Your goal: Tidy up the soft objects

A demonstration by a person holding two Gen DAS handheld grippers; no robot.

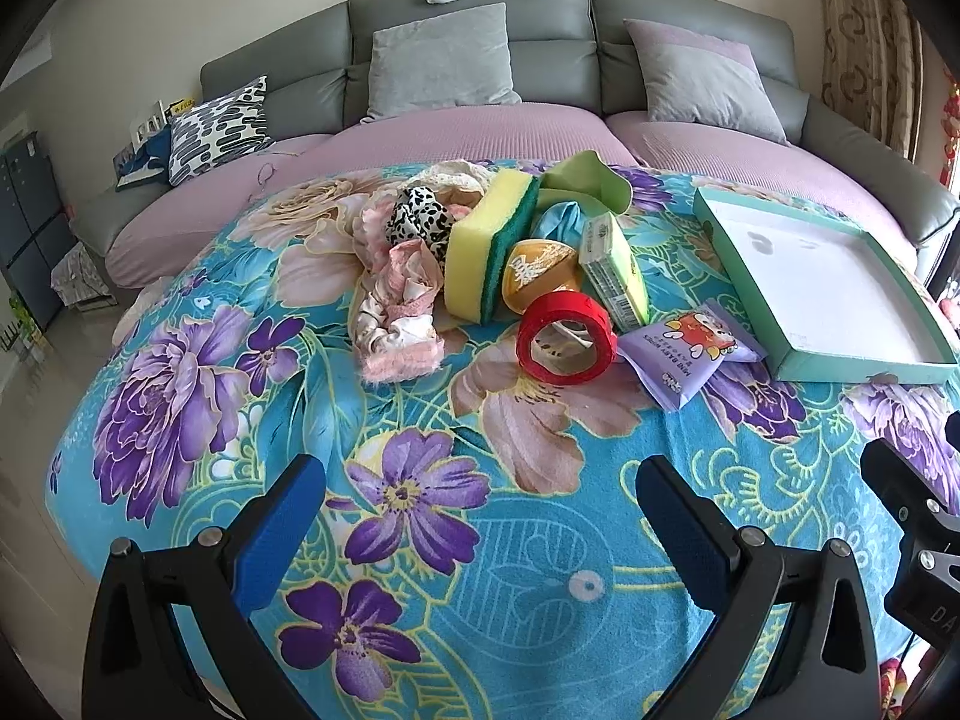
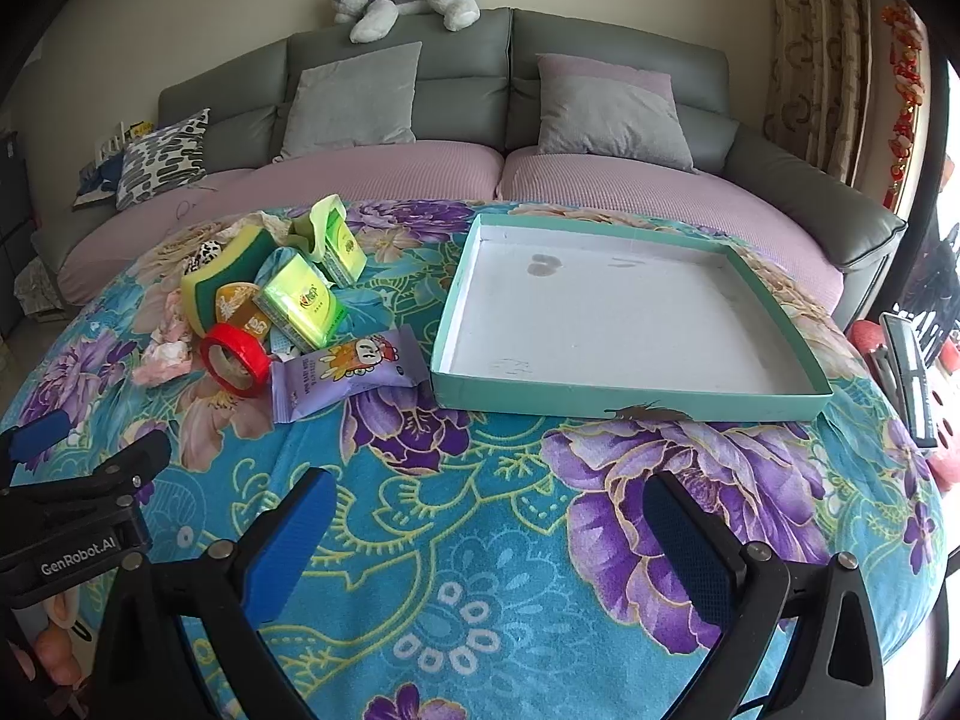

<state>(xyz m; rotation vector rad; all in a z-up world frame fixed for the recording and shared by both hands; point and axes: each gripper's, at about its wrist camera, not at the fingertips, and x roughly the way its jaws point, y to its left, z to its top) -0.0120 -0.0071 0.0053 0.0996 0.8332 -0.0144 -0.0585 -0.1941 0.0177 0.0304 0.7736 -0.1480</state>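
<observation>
Sorting has not begun, as far as these views show: the tray (image 2: 624,402) holds nothing, its white floor bare apart from a few faint marks. It sits on the blanket (image 2: 480,540) that covers the desk, to the right of the pile.

Everything to be organized is heaped together left of the tray. The sponge (image 1: 480,240) leans on edge against the frilly pink cloth (image 1: 396,312) and a black-and-white spotted scrap (image 1: 417,216). In front of it lie an orange pouch (image 1: 537,279), a red tape roll (image 1: 567,339) and a purple wipes pack (image 1: 690,354), whose corner lies just beside the tray's wall. Two green tissue packs (image 2: 300,300) and a pale green pouch (image 1: 585,180) complete the heap.

The left tool (image 1: 480,510) hovers over bare blanket on the near side of the pile, jaws wide apart and empty. The right tool (image 2: 489,525) hangs likewise before the tray, also spread and holding nothing.

By my reckoning every item is left to move, and the tape roll, hardly soft, may need leaving out.
</observation>
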